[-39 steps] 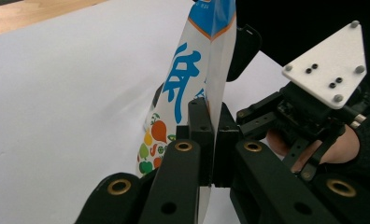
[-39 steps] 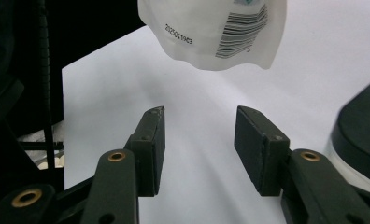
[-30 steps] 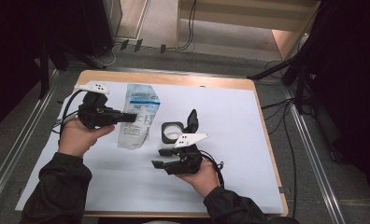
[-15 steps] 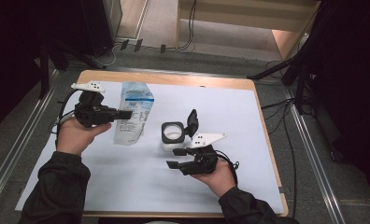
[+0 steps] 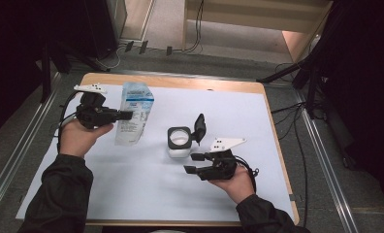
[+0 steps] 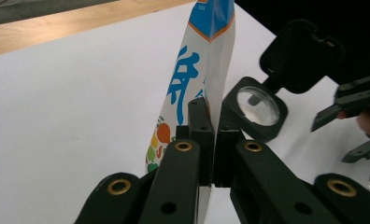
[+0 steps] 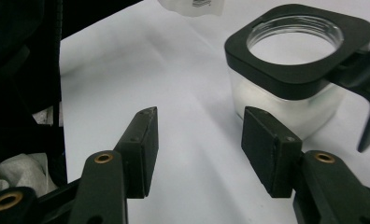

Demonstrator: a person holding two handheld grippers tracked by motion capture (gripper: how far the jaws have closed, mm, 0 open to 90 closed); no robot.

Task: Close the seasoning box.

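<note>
Since a second ago: right tongs [image 5: 194,163] drawn back from the jar [image 5: 179,143] toward the near right, pouch [image 5: 133,119] shifted slightly. At left, left tongs [image 5: 127,115] clenched on the pouch edge, holding it upright on the white counter [image 5: 132,194]; seen close in the left gripper view, pouch [image 6: 197,88] pinched between the pads. In the middle, jar standing on the counter, black lid flipped open. At right, right tongs [image 7: 199,140] released, nothing between them, just beside the jar [image 7: 290,70], not touching.
</note>
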